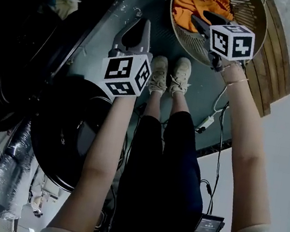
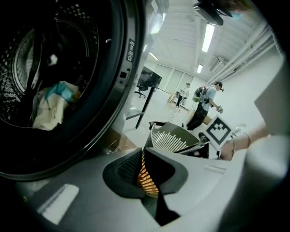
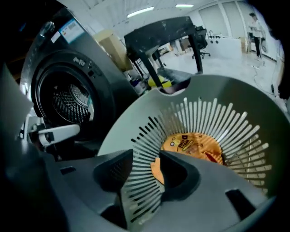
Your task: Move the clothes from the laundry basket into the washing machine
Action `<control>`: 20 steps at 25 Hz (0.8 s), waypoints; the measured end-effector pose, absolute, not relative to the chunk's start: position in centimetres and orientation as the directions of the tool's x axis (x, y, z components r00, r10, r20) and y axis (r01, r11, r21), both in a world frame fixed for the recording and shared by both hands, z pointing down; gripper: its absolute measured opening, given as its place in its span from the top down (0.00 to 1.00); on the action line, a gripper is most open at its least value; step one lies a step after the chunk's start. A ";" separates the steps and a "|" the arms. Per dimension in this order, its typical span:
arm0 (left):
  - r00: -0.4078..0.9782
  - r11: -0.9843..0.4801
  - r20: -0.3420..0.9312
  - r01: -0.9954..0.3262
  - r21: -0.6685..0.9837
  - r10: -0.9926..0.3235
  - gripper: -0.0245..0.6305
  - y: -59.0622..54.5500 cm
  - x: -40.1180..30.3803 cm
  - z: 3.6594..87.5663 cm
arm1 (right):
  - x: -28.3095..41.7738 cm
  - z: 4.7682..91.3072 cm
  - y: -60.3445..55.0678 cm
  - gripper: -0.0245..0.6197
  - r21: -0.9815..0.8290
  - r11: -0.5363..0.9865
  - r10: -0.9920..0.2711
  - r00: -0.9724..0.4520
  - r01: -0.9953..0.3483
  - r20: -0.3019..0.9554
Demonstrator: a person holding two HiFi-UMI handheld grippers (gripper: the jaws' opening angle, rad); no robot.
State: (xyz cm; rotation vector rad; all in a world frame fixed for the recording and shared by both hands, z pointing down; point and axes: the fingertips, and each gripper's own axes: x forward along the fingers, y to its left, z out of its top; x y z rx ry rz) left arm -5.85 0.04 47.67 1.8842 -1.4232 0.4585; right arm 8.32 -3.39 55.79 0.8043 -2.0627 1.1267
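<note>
A round grey laundry basket (image 1: 257, 18) stands on the floor and holds an orange printed garment (image 1: 198, 1). My right gripper (image 1: 197, 19) hangs over its rim, jaws open with nothing between them. Its own view shows the slatted basket wall (image 3: 213, 115) and the orange garment (image 3: 195, 148) beyond the right gripper (image 3: 146, 165). My left gripper (image 1: 139, 24) is shut and empty, between the basket and the washing machine (image 1: 16, 65). Past the left gripper (image 2: 144, 159), a pale and teal cloth (image 2: 53, 106) lies in the drum, with the basket (image 2: 174, 137) beyond.
The washer's round door (image 1: 71, 134) hangs open at lower left. The person's shoes (image 1: 169, 74) stand between machine and basket. A power strip (image 1: 206, 122) with cables lies on the floor. Wooden boards (image 1: 270, 67) edge the basket's right. A black table (image 3: 158, 29) stands behind.
</note>
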 end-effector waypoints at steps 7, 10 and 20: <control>0.326 -0.139 0.671 -0.938 0.317 -0.666 0.93 -0.9 -6.5 50.3 | 6.0 67.4 -1.7 0.62 -0.439 0.574 0.022 -0.523 -0.691 0.852; 0.322 -0.123 0.675 -0.937 0.326 -0.664 0.93 -0.8 -6.7 51.9 | 5.8 70.8 -1.9 0.61 -0.466 0.512 0.034 -0.525 -0.721 0.850; 0.282 -0.028 0.704 -0.936 0.350 -0.652 0.94 1.6 -5.6 54.2 | 5.6 75.6 -0.2 0.93 -0.533 0.320 0.107 -0.529 -0.783 0.842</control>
